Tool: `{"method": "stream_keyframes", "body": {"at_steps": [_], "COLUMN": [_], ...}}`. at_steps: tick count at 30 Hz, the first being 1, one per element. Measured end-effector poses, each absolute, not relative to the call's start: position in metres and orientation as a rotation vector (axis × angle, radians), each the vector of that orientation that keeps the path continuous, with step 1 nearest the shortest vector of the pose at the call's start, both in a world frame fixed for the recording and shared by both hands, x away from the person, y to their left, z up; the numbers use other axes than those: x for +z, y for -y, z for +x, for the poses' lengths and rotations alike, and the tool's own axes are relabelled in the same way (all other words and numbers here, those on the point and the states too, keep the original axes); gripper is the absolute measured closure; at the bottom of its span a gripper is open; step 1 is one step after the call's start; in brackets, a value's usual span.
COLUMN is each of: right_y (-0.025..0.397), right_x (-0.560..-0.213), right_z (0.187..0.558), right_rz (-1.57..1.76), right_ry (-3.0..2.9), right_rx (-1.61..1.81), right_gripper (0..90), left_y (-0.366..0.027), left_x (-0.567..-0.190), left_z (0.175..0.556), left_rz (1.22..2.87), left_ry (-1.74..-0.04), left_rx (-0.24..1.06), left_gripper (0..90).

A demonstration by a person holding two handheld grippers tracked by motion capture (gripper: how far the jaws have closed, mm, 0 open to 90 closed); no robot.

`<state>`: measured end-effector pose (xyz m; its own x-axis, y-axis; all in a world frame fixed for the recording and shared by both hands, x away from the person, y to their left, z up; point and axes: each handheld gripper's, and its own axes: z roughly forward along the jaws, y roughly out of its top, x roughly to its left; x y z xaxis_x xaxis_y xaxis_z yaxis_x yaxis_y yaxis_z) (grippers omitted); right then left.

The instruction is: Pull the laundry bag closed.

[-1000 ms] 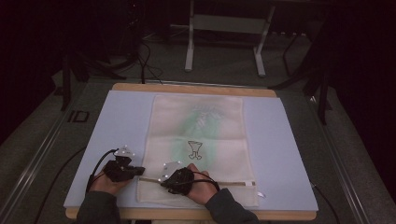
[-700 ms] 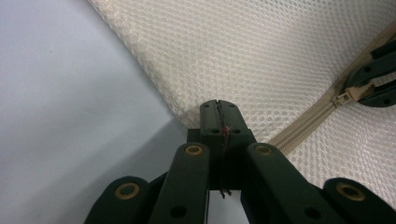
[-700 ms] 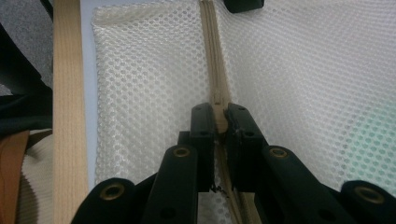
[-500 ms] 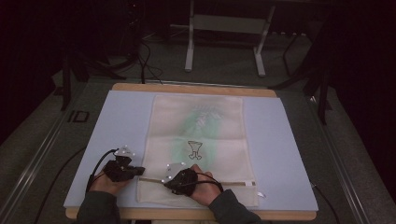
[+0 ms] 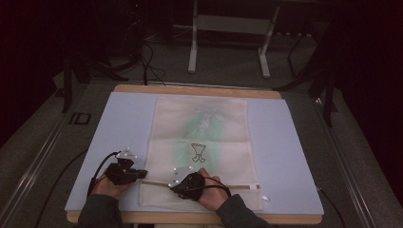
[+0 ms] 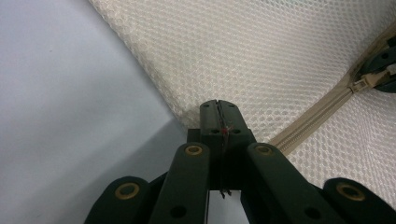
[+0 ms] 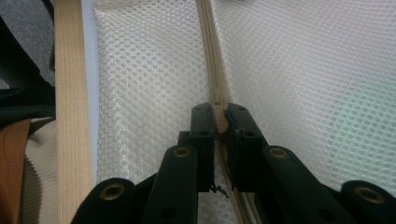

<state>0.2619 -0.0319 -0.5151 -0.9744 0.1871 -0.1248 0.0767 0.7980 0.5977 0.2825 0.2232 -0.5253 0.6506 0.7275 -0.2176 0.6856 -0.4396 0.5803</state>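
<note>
My left tongs [image 6: 218,109] clamped shut on cream mesh zip bag [image 5: 199,142] corner, right tongs [image 7: 221,116] pinching zipper pull [image 7: 219,109]; floppy, light, grab at seams.

Left hand-held gripper [image 6: 218,108] — jaws pinched together — grips the mesh bag [image 6: 261,51] edge by its zipper [image 6: 322,109].

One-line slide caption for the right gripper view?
Right gripper shut on the beige zipper of a cream mesh laundry bag on the pale blue table mat.

"ID" on floor [image 5: 80,118].
</note>
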Motion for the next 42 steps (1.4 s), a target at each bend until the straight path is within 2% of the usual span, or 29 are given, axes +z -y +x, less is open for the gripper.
{"method": "stream_keyframes", "body": {"at_steps": [42], "right_y": [0.061], "right_x": [-0.51], "right_z": [0.259], "right_rz": [0.248], "right_ry": [-2.818], "right_rx": [0.892], "right_gripper": [82.3], "left_y": [-0.225], "left_x": [-0.526], "left_z": [0.283], "left_rz": [2.212], "left_ry": [-1.095], "left_rx": [0.069], "left_gripper": [89.8]}}
